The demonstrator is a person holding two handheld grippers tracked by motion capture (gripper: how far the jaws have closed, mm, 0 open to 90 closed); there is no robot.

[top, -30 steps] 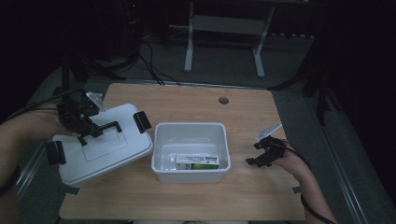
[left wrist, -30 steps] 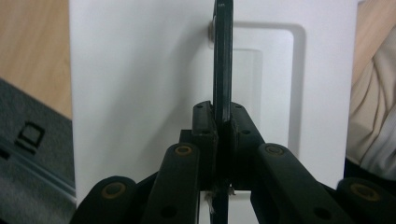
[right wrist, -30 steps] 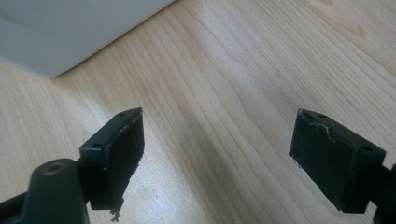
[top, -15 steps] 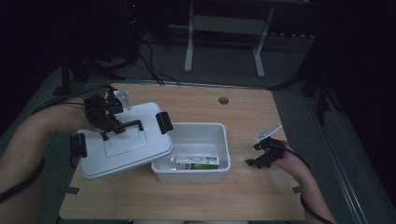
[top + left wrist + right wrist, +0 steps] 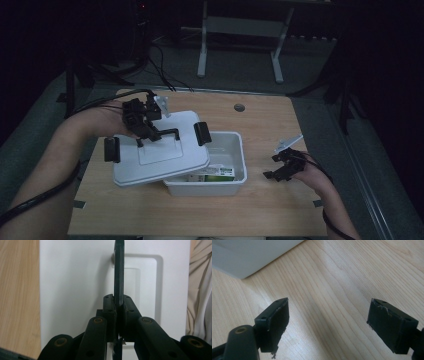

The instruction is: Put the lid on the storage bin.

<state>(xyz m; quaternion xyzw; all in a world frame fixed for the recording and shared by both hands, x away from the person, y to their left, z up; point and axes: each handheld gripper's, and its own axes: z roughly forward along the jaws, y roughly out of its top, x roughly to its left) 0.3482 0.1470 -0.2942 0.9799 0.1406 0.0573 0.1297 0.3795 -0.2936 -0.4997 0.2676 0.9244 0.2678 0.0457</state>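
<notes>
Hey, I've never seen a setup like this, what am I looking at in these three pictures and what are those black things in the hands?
A person sits at a wooden table and holds a hand-held tool with two black jaws in each hand. The high view looks down from above. The other two pictures come from small cameras riding on each tool, looking along its jaws.

The left gripper is shut on the black handle of a white lid and holds it partly over a white bin. Inside the bin lies a green and white carton.

The right gripper rests to the right of the bin, jaws open over bare wood, holding nothing.
</notes>
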